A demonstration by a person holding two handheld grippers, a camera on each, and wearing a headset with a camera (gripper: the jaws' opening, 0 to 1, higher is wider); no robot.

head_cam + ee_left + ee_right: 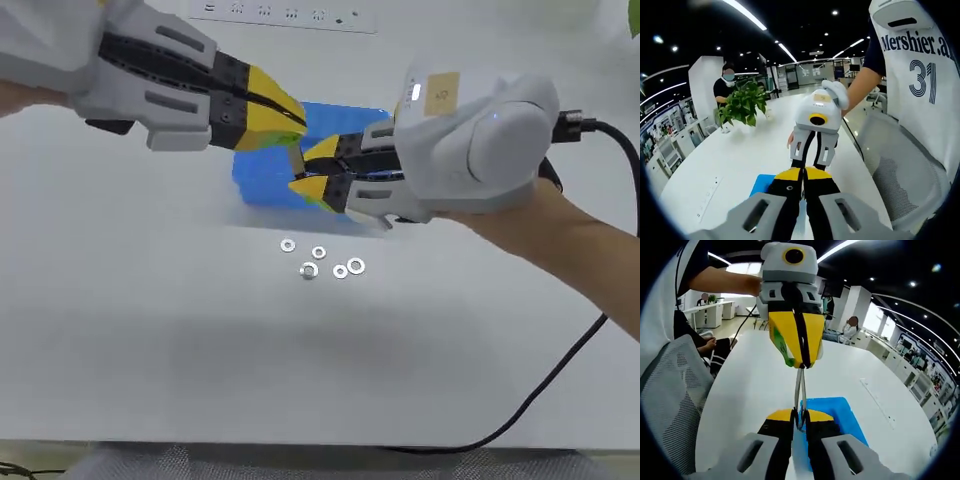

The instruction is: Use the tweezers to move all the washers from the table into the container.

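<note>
Workbench | left gripper [298, 118] and right gripper [305, 170] met above the blue container [262, 182]; each had its jaws clamped on one end of the tweezers [800, 390]; washers [318, 253] lay on the table [200, 340] just beside the container

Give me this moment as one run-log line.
left gripper: shut on tweezers | right gripper: shut on tweezers | washers: five on table | container: blue, behind grippers

Prob. 5 washers [319, 253] on table [200, 340], just in frt of container [262, 178]
</note>
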